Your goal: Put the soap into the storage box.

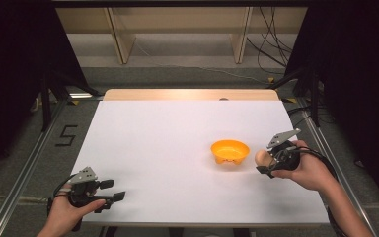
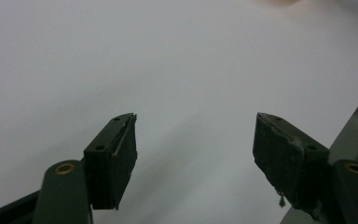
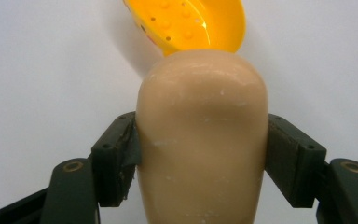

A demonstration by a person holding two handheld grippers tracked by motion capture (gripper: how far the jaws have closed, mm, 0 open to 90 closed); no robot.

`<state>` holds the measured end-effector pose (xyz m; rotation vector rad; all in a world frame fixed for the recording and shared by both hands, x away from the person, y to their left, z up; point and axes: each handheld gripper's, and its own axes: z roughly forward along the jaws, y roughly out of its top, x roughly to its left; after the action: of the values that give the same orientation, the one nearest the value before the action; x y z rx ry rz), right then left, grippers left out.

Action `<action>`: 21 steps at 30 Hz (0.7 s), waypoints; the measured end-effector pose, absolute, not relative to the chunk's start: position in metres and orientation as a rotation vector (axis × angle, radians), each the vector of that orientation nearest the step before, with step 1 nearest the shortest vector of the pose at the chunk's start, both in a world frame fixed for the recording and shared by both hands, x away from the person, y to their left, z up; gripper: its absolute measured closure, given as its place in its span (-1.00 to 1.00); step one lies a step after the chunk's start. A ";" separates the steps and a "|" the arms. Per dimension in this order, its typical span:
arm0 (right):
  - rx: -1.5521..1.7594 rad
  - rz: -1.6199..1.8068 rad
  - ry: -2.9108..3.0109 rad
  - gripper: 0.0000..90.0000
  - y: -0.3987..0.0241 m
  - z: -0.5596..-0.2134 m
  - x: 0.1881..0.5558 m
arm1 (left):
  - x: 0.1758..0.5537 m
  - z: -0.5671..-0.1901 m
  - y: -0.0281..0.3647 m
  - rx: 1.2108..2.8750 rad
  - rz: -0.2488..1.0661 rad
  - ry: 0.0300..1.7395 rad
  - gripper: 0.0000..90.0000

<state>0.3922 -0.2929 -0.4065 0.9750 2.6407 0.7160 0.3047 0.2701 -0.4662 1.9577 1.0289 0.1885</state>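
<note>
Beige and smooth, an egg-shaped piece [image 3: 201,140] is clamped between the jaws of the right gripper [image 1: 271,160], and it is seen in the high view just right of an orange bowl [image 1: 230,151]. The work in hand is judged to be the placing of the egg in the bowl. By that reading the pick-up is done: the egg is gripped and appears to be lifted off the white table [image 1: 168,143], though its height above the surface cannot be told for certain. What is left is the short carry leftward over the rim, the lowering and the release. The bowl is seen empty in the high view, and its dotted inner wall is shown just beyond the egg in the right gripper view.

The right jaws are held fairly wide, pressed against the two flanks of the egg at about mid-height, and its rounded end is pointed toward the bowl. Nothing else is touched by them.

The left gripper [image 1: 111,193] is kept at the near left of the table, well apart from the bowl and the egg. Its jaws are spread wide and nothing is held between them; bare white surface is seen between the pads [image 2: 121,154] in the left gripper view. It is judged to be idle for this step.
</note>
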 end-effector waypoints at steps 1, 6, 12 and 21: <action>0.987 0.719 2.645 -0.26 -0.293 -0.405 0.392 | 0.305 -0.466 0.270 1.958 0.188 1.029 -0.33; 0.993 0.752 2.614 -0.26 -0.291 -0.403 0.392 | 0.305 -0.466 0.270 1.957 0.191 1.028 -0.33; 0.965 0.806 2.580 -0.26 -0.290 -0.400 0.395 | 0.305 -0.466 0.272 1.977 0.200 1.027 -0.33; 0.950 0.844 2.552 -0.26 -0.288 -0.398 0.397 | 0.305 -0.466 0.272 1.978 0.203 1.029 -0.33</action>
<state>0.3967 -0.2882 -0.3984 0.9502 2.5516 0.8442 0.3048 0.2715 -0.4655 1.9779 1.0290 0.2034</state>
